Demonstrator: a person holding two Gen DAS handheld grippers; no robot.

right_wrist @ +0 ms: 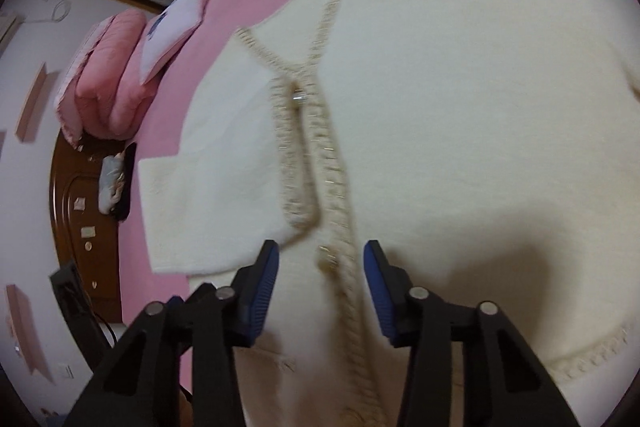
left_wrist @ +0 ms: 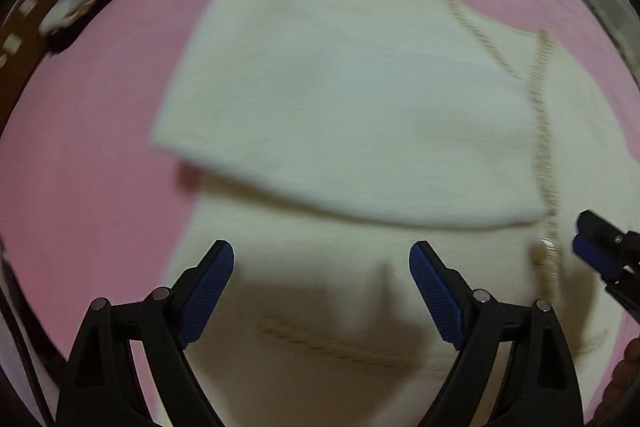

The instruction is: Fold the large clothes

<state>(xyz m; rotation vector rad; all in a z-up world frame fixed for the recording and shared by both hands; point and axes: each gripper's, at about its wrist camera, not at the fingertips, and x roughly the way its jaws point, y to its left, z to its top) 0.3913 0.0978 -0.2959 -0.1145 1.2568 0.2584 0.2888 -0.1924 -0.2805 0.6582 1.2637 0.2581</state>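
Observation:
A cream knit cardigan with beige-gold trim lies flat on a pink bed sheet. One sleeve is folded in across its front. In the left wrist view my left gripper hovers over the lower part of the cardigan, jaws wide open with nothing between them. My right gripper points down at the trimmed front placket near a small button. Its jaws stand partly apart on either side of the trim, and the pads do not press on it. The right gripper also shows at the right edge of the left wrist view.
A folded pink quilt and a white pillow sit at the head of the bed. A brown wooden headboard and a dark bundle lie beside the mattress edge. Pink sheet surrounds the cardigan.

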